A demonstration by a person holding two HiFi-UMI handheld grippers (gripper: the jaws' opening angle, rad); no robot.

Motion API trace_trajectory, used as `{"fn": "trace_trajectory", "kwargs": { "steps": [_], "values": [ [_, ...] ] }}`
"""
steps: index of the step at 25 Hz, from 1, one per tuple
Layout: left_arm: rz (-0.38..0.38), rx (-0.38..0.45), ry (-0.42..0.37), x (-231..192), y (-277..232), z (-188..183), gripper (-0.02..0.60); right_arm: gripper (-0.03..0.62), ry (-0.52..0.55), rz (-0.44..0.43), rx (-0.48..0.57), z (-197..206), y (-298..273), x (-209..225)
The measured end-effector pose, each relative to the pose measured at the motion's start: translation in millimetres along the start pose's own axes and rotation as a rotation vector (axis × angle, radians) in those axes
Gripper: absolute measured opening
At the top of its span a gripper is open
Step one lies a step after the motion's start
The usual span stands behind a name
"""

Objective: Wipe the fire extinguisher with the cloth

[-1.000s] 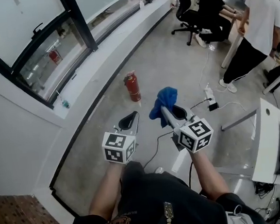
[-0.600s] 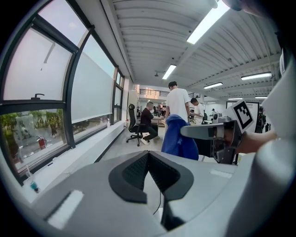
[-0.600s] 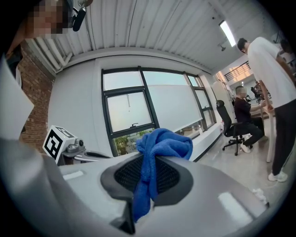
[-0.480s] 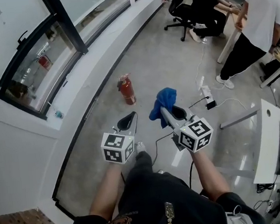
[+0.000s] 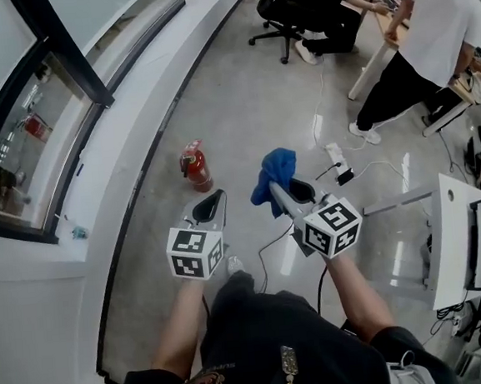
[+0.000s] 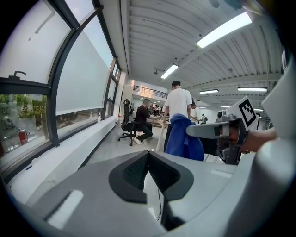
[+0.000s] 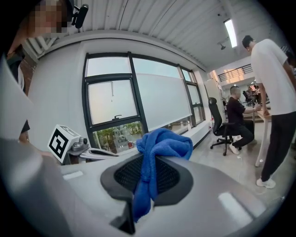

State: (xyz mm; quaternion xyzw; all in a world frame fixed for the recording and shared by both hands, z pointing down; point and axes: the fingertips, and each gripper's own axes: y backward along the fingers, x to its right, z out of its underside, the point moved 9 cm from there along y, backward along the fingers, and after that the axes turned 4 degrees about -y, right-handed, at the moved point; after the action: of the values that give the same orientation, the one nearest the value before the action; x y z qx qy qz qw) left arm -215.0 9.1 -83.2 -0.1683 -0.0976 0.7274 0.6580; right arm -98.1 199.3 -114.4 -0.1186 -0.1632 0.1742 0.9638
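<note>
Extinguisher [image 5: 195, 167] red, standing; cloth [image 5: 274, 172] blue, bunched.

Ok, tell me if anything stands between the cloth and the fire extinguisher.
Nothing visible does. Only bare floor lies between the cloth in the right gripper and the fire extinguisher; the power strip lies to the right.

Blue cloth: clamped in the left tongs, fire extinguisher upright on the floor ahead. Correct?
No: the blue cloth is clamped in the right tongs, as the right gripper view shows; the left tongs are shut on nothing. The fire extinguisher does stand upright on the floor ahead.
</note>
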Motion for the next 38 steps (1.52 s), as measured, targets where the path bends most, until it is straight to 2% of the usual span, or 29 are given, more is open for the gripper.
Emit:
{"fn": "trace_trajectory", "kwargs": {
  "steps": [7,12,17,22,27,32,38],
  "values": [
    [0.019,-0.013,0.038,-53.0,-34.9,-3.8,0.005,0.058,0.022,0.019,-0.052,-22.0,-60.5,13.0],
    [-0.017,-0.025,0.07,-80.6,-54.0,-4.4,0.005,0.058,0.043,-0.022,-0.087,-33.4,-98.3,26.0],
    [-0.103,-0.04,0.094,-105.1,-72.1,-6.5,0.005,0.058,0.055,-0.107,-0.115,-42.0,-142.4,52.2],
    [-0.218,-0.066,0.104,-122.6,-103.1,-19.7,0.005,0.058,0.06,-0.216,-0.112,-60.6,-188.9,96.1],
    [-0.314,-0.1,0.117,-122.9,-145.3,-40.8,0.005,0.058,0.061,-0.324,-0.117,-86.2,-222.1,151.4],
    [-0.415,-0.151,0.146,-114.1,-181.8,-57.0,0.005,0.058,0.046,-0.425,-0.171,-93.7,-244.5,202.1],
    [-0.481,-0.181,0.181,-110.0,-199.8,-60.9,0.005,0.058,0.045,-0.523,-0.24,-88.8,-273.3,218.7]
  ]
}}
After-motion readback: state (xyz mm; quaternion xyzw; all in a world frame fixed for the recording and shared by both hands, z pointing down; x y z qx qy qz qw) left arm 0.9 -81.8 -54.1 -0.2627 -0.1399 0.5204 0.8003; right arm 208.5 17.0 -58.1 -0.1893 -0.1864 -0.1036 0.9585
